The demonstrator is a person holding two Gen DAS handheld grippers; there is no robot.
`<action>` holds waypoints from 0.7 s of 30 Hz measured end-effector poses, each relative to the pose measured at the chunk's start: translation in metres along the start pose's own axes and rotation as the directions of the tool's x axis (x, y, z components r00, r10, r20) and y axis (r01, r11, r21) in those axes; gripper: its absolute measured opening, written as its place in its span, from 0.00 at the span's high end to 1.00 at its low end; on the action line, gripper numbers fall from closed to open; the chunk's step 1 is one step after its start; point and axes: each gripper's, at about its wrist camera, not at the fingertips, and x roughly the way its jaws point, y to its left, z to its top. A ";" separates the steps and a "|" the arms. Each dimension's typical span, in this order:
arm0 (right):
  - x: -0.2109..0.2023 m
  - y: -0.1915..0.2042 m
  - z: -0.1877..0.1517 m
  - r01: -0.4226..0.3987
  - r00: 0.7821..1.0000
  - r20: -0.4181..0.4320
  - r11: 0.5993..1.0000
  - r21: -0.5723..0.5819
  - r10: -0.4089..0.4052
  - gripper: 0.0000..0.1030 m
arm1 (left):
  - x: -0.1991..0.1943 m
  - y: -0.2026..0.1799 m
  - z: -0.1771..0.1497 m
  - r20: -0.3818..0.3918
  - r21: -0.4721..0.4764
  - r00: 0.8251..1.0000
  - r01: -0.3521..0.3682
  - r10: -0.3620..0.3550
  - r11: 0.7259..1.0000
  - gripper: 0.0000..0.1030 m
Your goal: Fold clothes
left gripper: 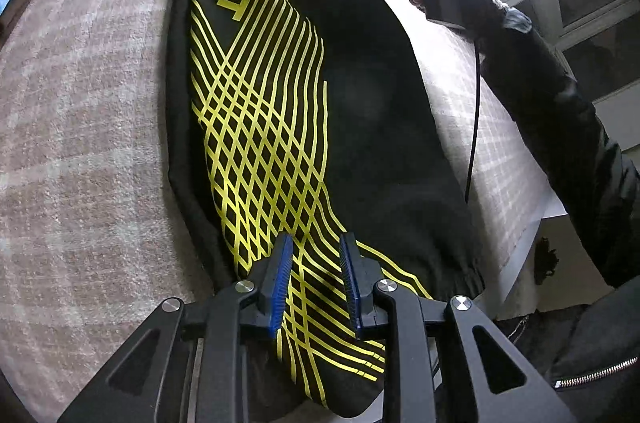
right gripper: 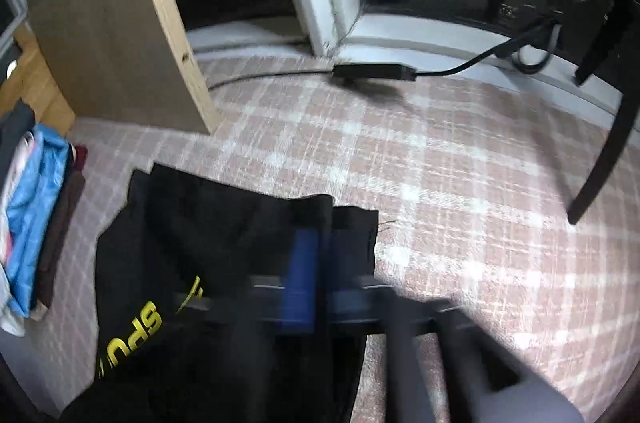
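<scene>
- The black shirt point(left gripper: 360, 127) with yellow lines is lying long and narrow down the middle of the frame, on the checked counter point(left gripper: 80, 127).
- The left hand-held gripper point(left gripper: 316, 283) is hovering wide open over its lower end.
- The right hand-held gripper point(right gripper: 324, 263) is blurry at the shirt's far edge; I cannot tell if it is pinching.
- I think a fold is going on; next, both ends need holding.

1 black garment point(left gripper: 360, 127) with yellow print, flat on 1 plaid cloth point(left gripper: 88, 127). 2 grippers: left point(left gripper: 316, 283), right point(right gripper: 320, 287). 1 clothes stack point(right gripper: 36, 223) left of the garment. 1 black adapter point(right gripper: 372, 70) beyond it.
</scene>
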 end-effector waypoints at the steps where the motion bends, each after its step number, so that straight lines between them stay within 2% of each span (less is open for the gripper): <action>1: -0.003 0.000 0.001 0.029 0.999 0.015 0.999 -0.014 -0.029 0.98 | 0.000 0.000 0.000 0.000 0.001 1.000 0.001 -0.001 1.000 0.78; 3: -0.010 -0.001 0.003 0.086 0.995 0.045 0.995 -0.041 -0.084 0.98 | -0.001 0.001 0.001 -0.001 0.002 1.000 0.005 -0.005 1.000 0.78; 11: -0.006 -0.001 0.007 0.074 0.997 0.006 0.995 -0.061 -0.074 0.95 | -0.003 0.006 0.002 -0.006 0.003 1.000 0.025 -0.025 1.000 0.78; 13: -0.005 -0.001 0.008 0.071 0.997 -0.003 0.995 -0.065 -0.071 0.91 | -0.004 0.007 0.003 -0.008 -0.004 0.999 0.031 -0.031 1.000 0.78; 14: -0.005 -0.001 0.009 0.069 0.998 -0.008 0.995 -0.068 -0.070 0.91 | -0.004 0.008 0.003 -0.009 -0.002 1.000 0.030 -0.030 1.000 0.78; 15: -0.004 -0.001 0.009 0.070 0.997 -0.013 0.995 -0.071 -0.071 0.95 | -0.004 0.008 0.003 -0.009 0.000 1.000 0.029 -0.029 1.000 0.78; 17: 0.000 -0.002 0.009 0.183 0.982 -0.023 0.978 -0.097 -0.186 0.96 | -0.005 0.008 0.003 -0.009 0.001 0.999 0.030 -0.030 1.000 0.77; 19: -0.006 -0.008 0.010 0.250 0.968 -0.003 0.966 -0.069 -0.251 0.95 | -0.008 0.009 0.004 -0.009 0.002 0.999 0.033 -0.033 0.999 0.77; 21: -0.028 -0.003 0.007 0.205 0.977 0.059 0.978 -0.025 -0.204 0.92 | -0.008 0.010 0.004 -0.009 -0.001 0.999 0.037 -0.037 0.999 0.77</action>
